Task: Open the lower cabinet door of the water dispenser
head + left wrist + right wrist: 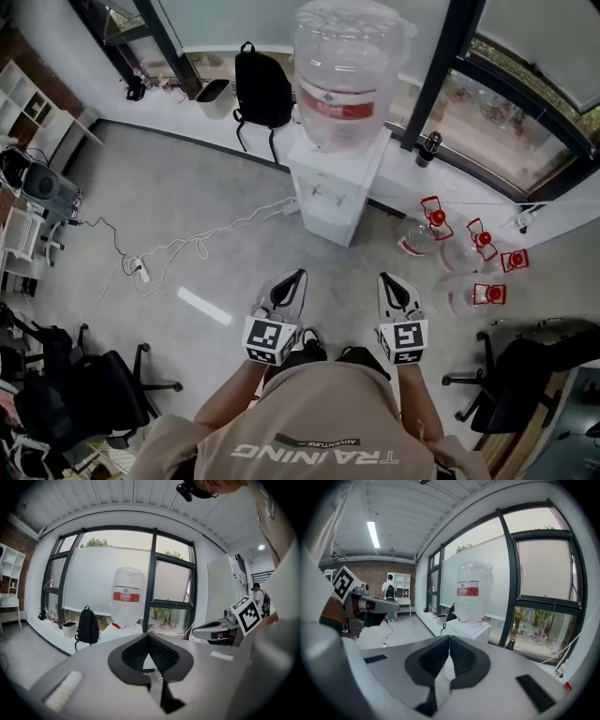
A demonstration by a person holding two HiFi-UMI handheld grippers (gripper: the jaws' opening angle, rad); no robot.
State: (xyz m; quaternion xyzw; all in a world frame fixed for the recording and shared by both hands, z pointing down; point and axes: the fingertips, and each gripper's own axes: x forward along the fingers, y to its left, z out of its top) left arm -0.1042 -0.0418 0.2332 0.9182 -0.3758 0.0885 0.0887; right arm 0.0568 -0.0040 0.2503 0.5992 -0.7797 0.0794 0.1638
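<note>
The white water dispenser [330, 192] stands by the window wall with a big clear bottle [349, 66] on top. Its lower front [328, 228] faces me across a stretch of bare floor. My left gripper [298, 275] and right gripper [384, 278] are held side by side in front of my body, both pointing at the dispenser and well short of it. In the left gripper view the left gripper [149, 637] has its jaws shut on nothing, and the bottle [126, 597] shows above them. In the right gripper view the right gripper [449, 638] is likewise shut and empty, below the bottle [473, 592]. The jaws hide the cabinet door in both gripper views.
A black backpack [262, 89] and a bin [214, 97] stand left of the dispenser. Several empty bottles with red caps [450, 248] lie on the floor to its right. A white cable and power strip [141, 270] run across the floor at left. Office chairs [84, 384] flank me.
</note>
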